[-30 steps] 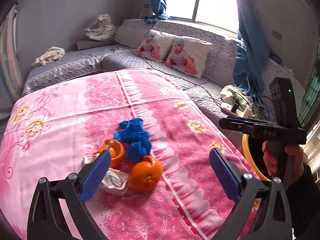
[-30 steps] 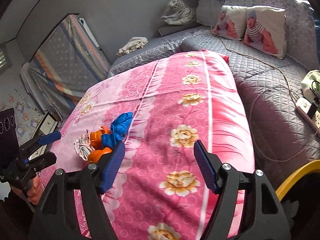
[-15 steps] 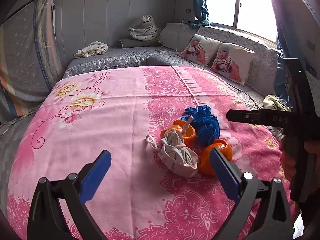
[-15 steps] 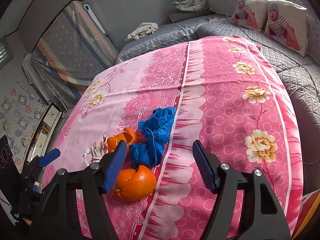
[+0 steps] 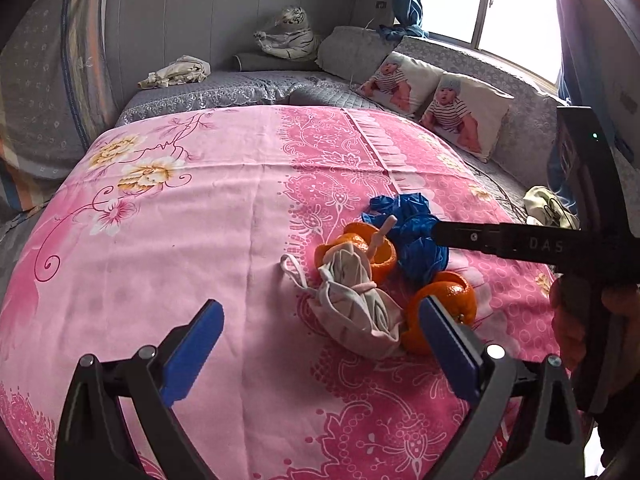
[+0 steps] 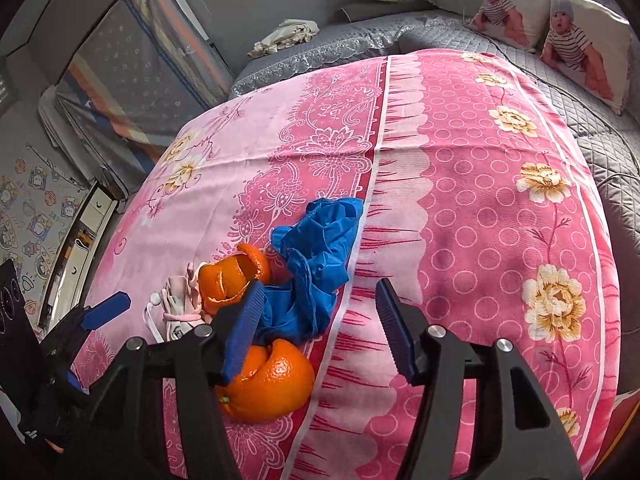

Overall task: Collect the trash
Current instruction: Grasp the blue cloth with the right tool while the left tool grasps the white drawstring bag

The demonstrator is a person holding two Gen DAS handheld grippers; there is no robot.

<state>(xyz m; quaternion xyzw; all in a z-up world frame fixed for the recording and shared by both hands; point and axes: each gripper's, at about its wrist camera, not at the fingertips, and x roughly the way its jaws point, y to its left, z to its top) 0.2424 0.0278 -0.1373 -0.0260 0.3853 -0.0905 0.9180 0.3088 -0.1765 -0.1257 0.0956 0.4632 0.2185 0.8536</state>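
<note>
A pile of trash lies on the pink flowered tablecloth [image 5: 180,240]: a crumpled white face mask [image 5: 356,300], two orange peels [image 5: 444,312] [image 5: 372,248], and a crumpled blue glove [image 5: 416,232]. My left gripper [image 5: 320,354] is open and empty, just short of the mask. My right gripper [image 6: 320,326] is open and empty, low over the blue glove [image 6: 316,264], with the near peel [image 6: 272,380] under its left finger and the far peel [image 6: 232,276] beyond it. The right gripper's body [image 5: 520,244] crosses the left wrist view at the right.
A grey sofa [image 5: 248,88] wraps behind and to the right of the table, with two baby-print cushions [image 5: 436,100], a plush tiger [image 5: 288,36] and a crumpled cloth [image 5: 176,72]. A folded mattress [image 6: 136,80] leans at the left.
Both grippers moved closer to the pile. The left swung round to face the mask; the right dropped in over the blue glove and near peel. Both stayed open.
</note>
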